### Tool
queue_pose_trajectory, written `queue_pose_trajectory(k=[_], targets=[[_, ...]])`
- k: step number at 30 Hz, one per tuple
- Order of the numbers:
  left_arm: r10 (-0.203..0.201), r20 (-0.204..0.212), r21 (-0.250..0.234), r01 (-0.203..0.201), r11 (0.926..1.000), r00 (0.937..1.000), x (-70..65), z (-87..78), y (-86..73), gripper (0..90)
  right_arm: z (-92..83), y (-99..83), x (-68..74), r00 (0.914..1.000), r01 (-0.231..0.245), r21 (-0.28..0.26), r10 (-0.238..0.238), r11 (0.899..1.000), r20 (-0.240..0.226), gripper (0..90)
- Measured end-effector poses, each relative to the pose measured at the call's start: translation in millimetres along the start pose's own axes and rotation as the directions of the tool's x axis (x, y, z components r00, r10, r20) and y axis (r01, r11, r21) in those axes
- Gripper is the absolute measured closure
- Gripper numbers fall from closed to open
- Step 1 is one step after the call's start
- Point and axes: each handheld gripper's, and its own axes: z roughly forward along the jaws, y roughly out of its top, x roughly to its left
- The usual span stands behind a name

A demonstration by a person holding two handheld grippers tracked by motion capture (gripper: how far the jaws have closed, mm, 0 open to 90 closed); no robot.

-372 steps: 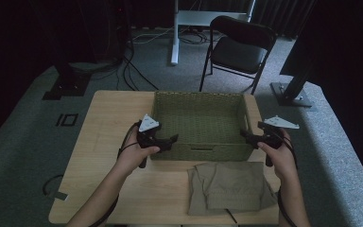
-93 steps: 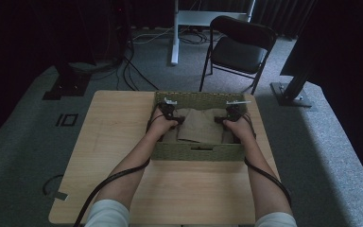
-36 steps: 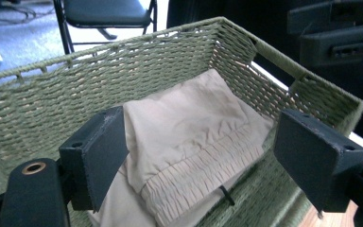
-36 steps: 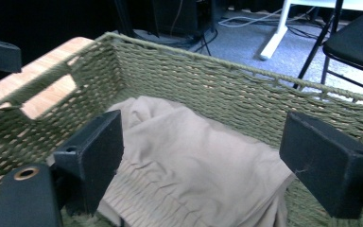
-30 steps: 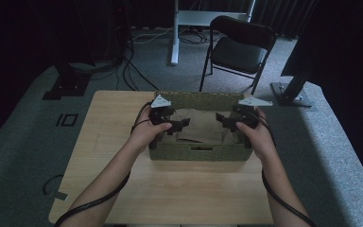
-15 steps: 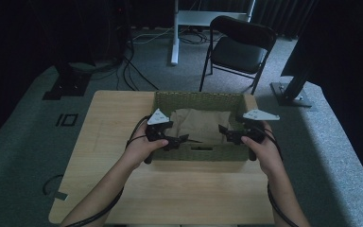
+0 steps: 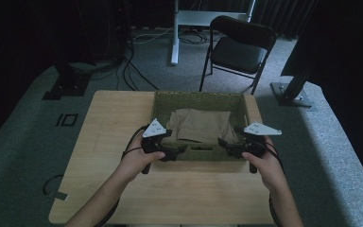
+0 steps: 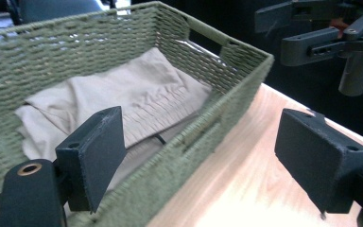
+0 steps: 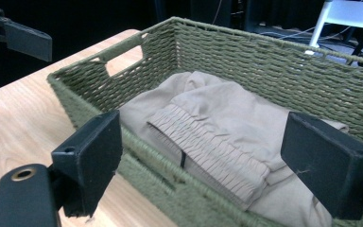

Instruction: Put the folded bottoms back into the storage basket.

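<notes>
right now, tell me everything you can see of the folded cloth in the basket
The cloth is beige, soft-looking fabric, folded with a gathered, ribbed band on top and a short dark mark on that band. It lies flat inside the green woven basket, covering most of its floor. Neither gripper touches it.

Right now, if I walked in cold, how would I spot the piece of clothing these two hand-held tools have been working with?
Find the light wooden table; toward its far edge stands a green woven basket. Inside lies a folded beige garment with a gathered, ribbed waistband. It is the only soft, pale thing there, lying inside the basket's coarse green walls.
</notes>
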Motion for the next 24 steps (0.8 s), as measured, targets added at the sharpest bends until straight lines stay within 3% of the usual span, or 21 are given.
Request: queue_pose_trajectory(k=[9,12,16,24], targets=[[0.009,-0.001,0.024,-0.009,0.9997,1.0,-10.8,-7.8,-25.0,17.4,-8.6,-20.0,5.1,0.9995,0.029,0.026,-0.029,0.999,-0.013,12.7],[0.025,-0.026,0.035,-0.024,0.9991,0.9994,-16.1,-9.6,-32.6,17.5,-7.6,-33.3,5.2,0.9995,0.017,0.039,-0.016,0.999,-0.028,12.8],[0.017,-0.007,0.036,-0.017,0.9992,0.9998,-22.9,-10.5,-43.9,17.4,-7.9,-46.9,5.1,0.9991,0.01,0.05,-0.008,0.999,-0.042,13.2],[0.0,-0.04,0.071,0.002,0.9975,0.9992,-17.6,-4.4,-71.5,17.5,-3.2,-70.2,4.5,0.9984,-0.008,0.093,0.013,0.996,-0.056,13.2]])
